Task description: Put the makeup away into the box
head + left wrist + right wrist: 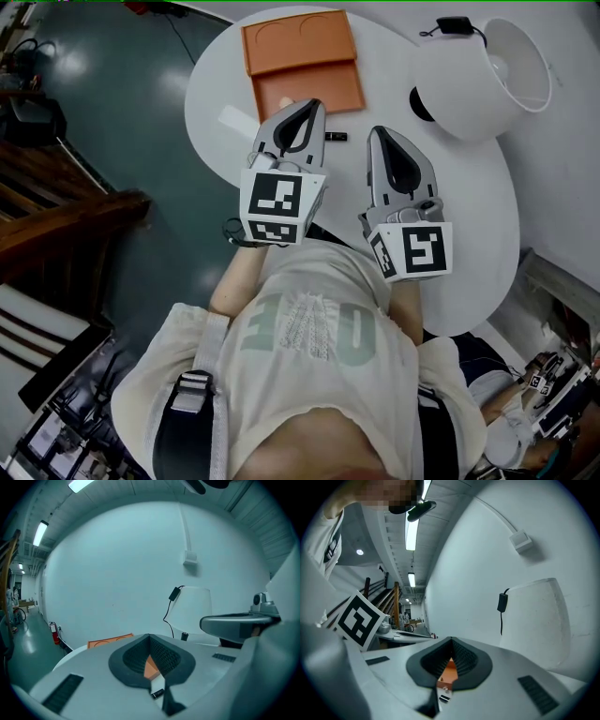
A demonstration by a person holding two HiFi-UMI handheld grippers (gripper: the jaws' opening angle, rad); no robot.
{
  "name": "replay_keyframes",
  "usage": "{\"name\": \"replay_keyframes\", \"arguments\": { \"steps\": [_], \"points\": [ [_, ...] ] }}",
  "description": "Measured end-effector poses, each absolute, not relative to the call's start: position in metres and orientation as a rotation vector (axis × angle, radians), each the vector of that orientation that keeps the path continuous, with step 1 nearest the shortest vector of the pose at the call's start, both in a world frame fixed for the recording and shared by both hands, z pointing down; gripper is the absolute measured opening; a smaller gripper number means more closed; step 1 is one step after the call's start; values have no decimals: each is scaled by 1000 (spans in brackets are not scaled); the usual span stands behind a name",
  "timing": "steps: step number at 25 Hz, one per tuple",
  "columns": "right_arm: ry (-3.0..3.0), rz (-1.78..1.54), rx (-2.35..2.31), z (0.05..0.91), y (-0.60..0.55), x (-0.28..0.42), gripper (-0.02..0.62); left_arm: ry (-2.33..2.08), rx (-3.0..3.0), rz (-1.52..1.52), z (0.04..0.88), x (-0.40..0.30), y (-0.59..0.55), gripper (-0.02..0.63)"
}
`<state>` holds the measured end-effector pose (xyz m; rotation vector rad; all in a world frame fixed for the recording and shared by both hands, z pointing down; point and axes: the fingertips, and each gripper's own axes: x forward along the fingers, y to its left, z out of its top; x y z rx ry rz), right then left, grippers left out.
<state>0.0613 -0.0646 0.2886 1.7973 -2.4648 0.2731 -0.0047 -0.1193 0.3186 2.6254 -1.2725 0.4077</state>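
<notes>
White tabletop (469,234), round, set over a dark glossy floor (112,112): the small black makeup stick (336,137) lies loose on it, just below the orange box (302,61) at the upper middle of the head view, and not yet inside it. The box lies open and flat, inside facing up, seemingly laid out so the stick can go straight in.

You hold the left hand-held gripper (312,105) just left of the stick and above it, jaws pressed together with nothing between them. Its own view shows the stick low in the frame, beneath the closed tips, with a sliver of orange behind. To the stick's right, your right hand-held gripper (379,133) is likewise closed and empty, and the box shows through the notch below its tips.

Both point nearly level over the tabletop rather than down at it, so this reads as a pause above the work, not a grasp. Picking up the stick would call for one pair of jaws to open first.

A white lampshade (497,75) and a black plug (457,25) sit at the upper right, well apart from the stick.
</notes>
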Motion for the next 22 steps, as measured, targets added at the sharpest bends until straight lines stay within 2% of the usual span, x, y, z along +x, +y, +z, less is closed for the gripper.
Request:
{"name": "replay_keyframes", "arguments": {
  "steps": [5,8,9,11,13,18,22],
  "points": [
    [-2463,271,1792,289,-65,62,5,-1254,2596,429,334,-3,-122,6],
    [-2461,276,1788,291,-65,62,5,-1192,2609,560,360,4,-122,8],
    [-2458,283,1788,292,-65,63,5,-1148,2608,637,375,8,-121,21],
    [-2453,296,1784,295,-65,63,5,-1045,2592,796,408,15,-117,146],
    [-2452,307,1775,299,-65,63,5,-942,2586,946,437,22,-109,173],
    [-2458,332,1750,307,-67,65,5,-611,2636,1426,501,33,-87,176],
    [-2457,348,1738,311,-66,63,5,-483,2601,1625,533,31,-88,176]
  ]
}}
